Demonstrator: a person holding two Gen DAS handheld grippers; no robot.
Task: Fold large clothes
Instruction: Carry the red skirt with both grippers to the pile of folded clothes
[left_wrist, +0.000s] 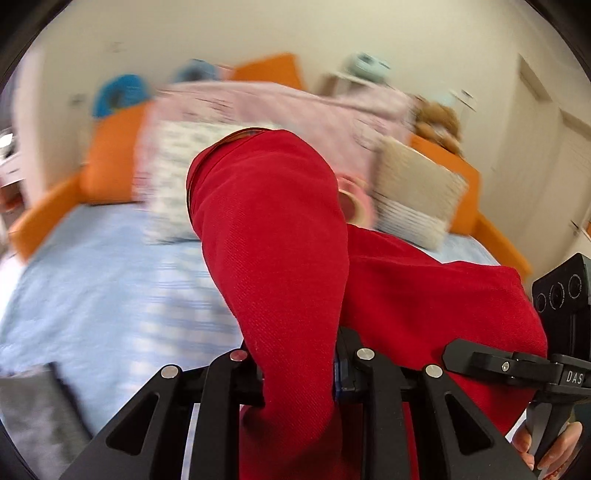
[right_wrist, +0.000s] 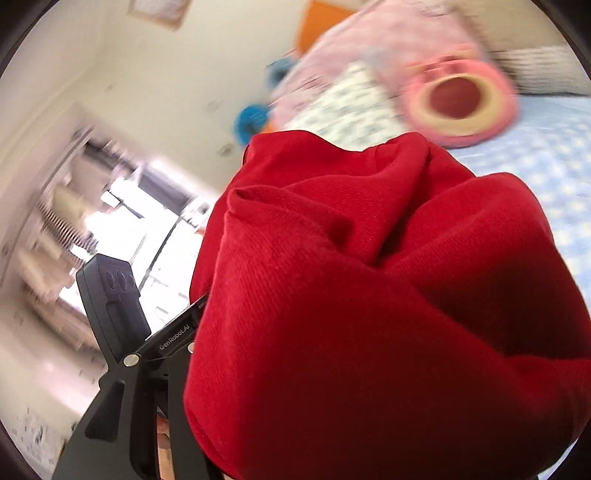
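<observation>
Lifting step underway: left gripper (left_wrist: 299, 384) and right gripper (right_wrist: 207, 369) are each pinching the red garment (left_wrist: 280, 229), hanging above the bed (left_wrist: 92, 280). Next move, judged: spreading it flat.

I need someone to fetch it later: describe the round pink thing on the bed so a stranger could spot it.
Start at the bed with the light blue cover and orange frame. Among the pillows at its head, beside the pink quilt, lies a pink ring-shaped cushion. Only it is round, with a cream inner band and dark red centre.

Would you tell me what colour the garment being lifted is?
Solid red garment; clearest in the left wrist view.
</observation>
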